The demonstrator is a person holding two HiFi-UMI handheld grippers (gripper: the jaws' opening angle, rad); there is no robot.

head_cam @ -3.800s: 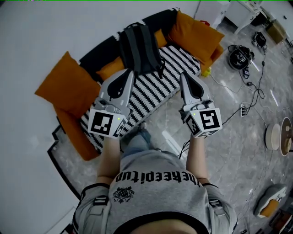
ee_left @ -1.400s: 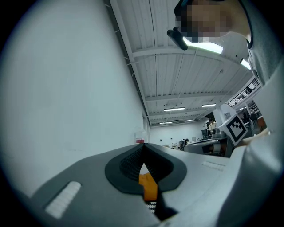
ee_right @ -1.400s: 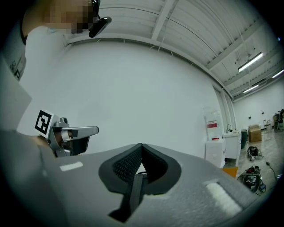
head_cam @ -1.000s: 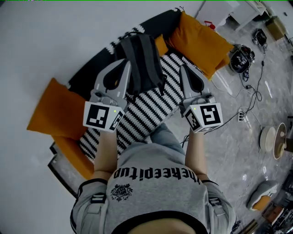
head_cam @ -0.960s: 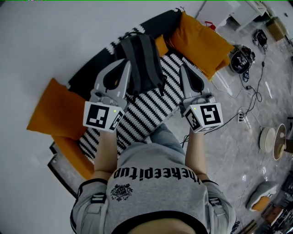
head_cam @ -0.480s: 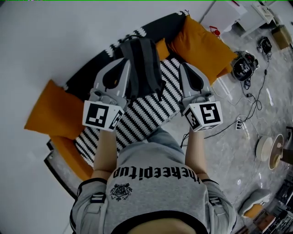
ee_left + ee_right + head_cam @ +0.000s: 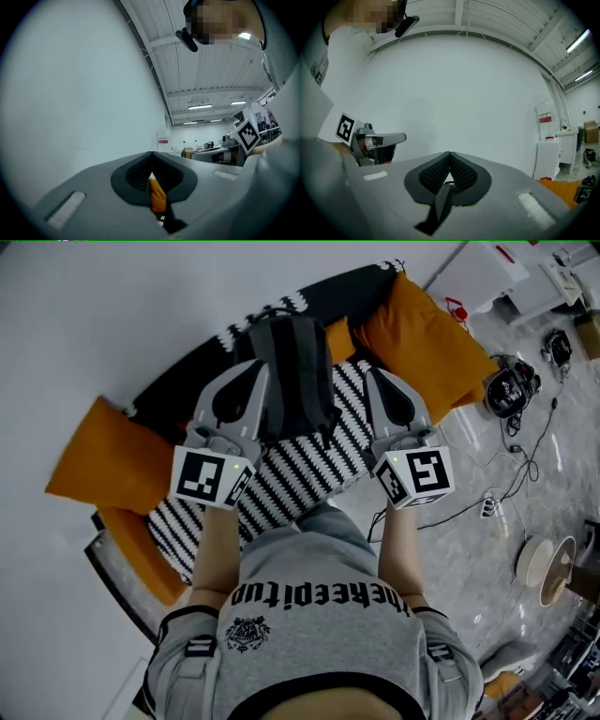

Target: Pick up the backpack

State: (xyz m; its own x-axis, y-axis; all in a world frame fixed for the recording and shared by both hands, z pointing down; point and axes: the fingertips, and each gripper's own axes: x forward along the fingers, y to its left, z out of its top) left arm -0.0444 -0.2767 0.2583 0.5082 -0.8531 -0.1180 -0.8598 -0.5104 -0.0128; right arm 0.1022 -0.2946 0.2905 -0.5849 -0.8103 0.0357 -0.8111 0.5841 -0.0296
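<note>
Striped sofa [image 7: 292, 472], dark backpack [image 7: 292, 371] on it

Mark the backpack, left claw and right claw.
backpack [image 7: 292, 362]: head view, middle of its dark front.
left claw [image 7: 257, 368]: head view, tip where the jaws meet.
right claw [image 7: 374, 374]: head view, tip where the jaws meet.

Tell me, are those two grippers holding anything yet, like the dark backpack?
Nothing is held. The left gripper and the right gripper are both shut and empty, flanking the dark grey fabric backpack on the black-and-white striped sofa.
</note>
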